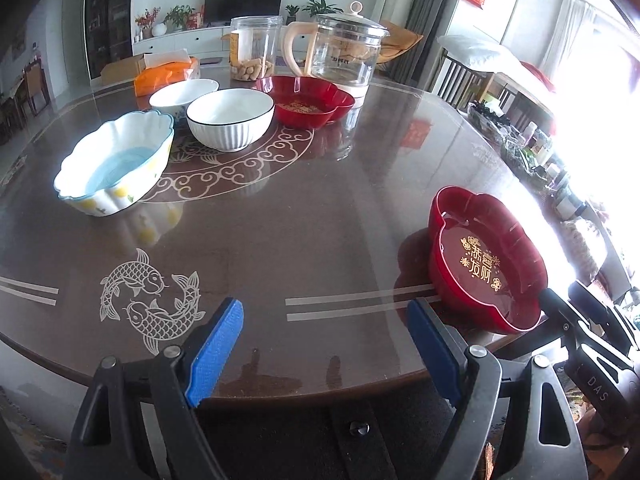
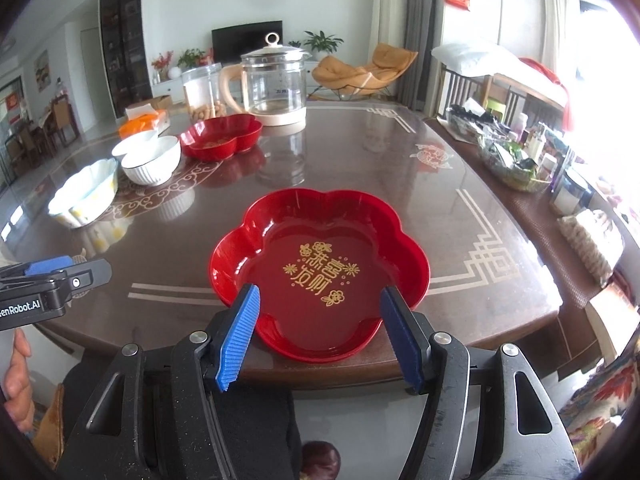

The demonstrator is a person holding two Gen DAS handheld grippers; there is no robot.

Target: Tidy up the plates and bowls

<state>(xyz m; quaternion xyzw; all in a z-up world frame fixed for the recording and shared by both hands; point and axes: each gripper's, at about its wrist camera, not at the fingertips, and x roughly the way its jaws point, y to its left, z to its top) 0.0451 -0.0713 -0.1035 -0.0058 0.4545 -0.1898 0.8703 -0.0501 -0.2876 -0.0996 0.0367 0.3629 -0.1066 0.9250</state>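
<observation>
A red flower-shaped plate with gold characters (image 2: pixel 320 272) lies at the near edge of the brown table; it also shows at the right of the left wrist view (image 1: pixel 486 260). My right gripper (image 2: pixel 320 308) is open and empty, its blue fingers either side of the plate's near rim. My left gripper (image 1: pixel 326 320) is open and empty above the table's near edge, left of the plate. Farther back stand a second red plate (image 1: pixel 312 100), a white ribbed bowl (image 1: pixel 230 118), a smaller white bowl (image 1: pixel 182 94) and a scalloped lemon-print bowl (image 1: pixel 114 162).
A glass kettle (image 1: pixel 344 50), a clear jar of snacks (image 1: pixel 254 46) and an orange tissue pack (image 1: pixel 166 74) stand at the back of the table (image 1: pixel 300 220). A cluttered side shelf (image 2: pixel 520 152) runs along the right.
</observation>
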